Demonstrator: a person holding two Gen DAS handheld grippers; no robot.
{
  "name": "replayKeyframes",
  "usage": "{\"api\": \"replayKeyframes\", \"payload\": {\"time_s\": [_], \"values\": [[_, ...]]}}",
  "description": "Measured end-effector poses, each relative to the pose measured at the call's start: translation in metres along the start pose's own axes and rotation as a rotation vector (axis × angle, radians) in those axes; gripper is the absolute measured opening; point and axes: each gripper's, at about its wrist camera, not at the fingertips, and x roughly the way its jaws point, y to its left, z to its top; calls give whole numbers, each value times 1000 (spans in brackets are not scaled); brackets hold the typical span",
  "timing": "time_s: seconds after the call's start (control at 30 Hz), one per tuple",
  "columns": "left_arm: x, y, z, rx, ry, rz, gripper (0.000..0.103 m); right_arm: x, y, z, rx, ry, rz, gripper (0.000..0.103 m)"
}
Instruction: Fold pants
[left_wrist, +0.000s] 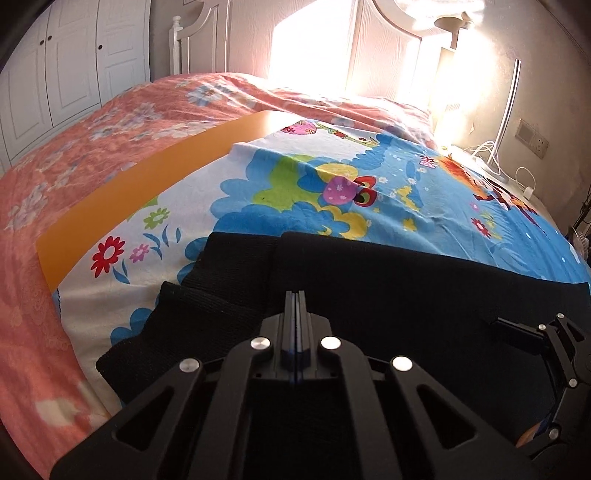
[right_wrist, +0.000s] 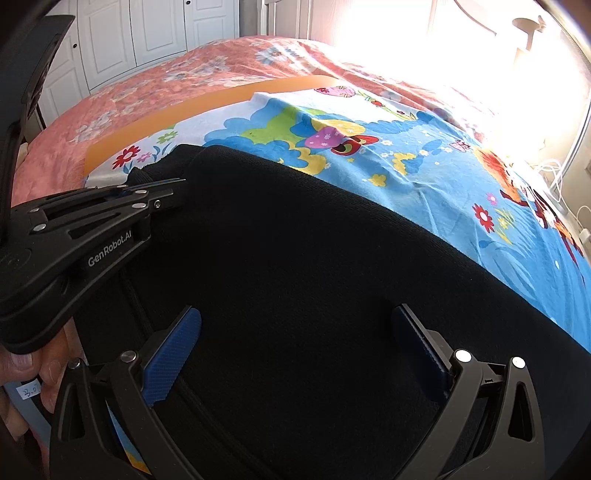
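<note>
Landmark: cartoon-print sheet (left_wrist: 369, 206), blue with flowers and mushrooms, spread over an orange board (left_wrist: 122, 195) on a pink floral bedspread (left_wrist: 55, 155).
Pants: black pants (right_wrist: 295, 258) lying flat across the near part of the sheet, folded edge toward the sheet's far side, one corner near the red flower print.
Left gripper: left gripper (left_wrist: 294, 295) clenched, fingers pressed together, nothing visibly between them; tip over the pants, above the sheet's near-left part.
Right gripper: right gripper (right_wrist: 295, 343) released, blue pads (right_wrist: 173, 354) spread wide over the pants at the sheet's near edge.
Hand: fingers (right_wrist: 26, 365) at the sheet's near-left corner, behind the left gripper.
</note>
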Motion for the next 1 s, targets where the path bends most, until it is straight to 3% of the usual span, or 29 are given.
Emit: {"api": "replayKeyframes", "payload": {"time_s": [0.17,0.47,0.63,0.73,0.77,0.83,0.9,1.0], "values": [[-5,2,5,-15,-35,19,1,0,0,0,1,-1,1,99],[8,20,21,-44,-5,96,2,0,0,0,1,-1,1,99],[-4,6,33,-8,-49,32,12,-1,1,0,1,-2,-2,99],[6,-16,43,79,5,-1,17,-1,1,0,2,-2,-1,99],[16,-23,45,117,46,7,22,-1,0,0,2,-2,-1,99],[32,-28,46,152,75,73,22,-1,1,0,3,-3,1,99],[35,-20,49,121,63,148,24,-1,0,0,3,-3,4,99],[14,-3,49,28,1,177,24,-1,1,0,4,-3,6,99]]}}
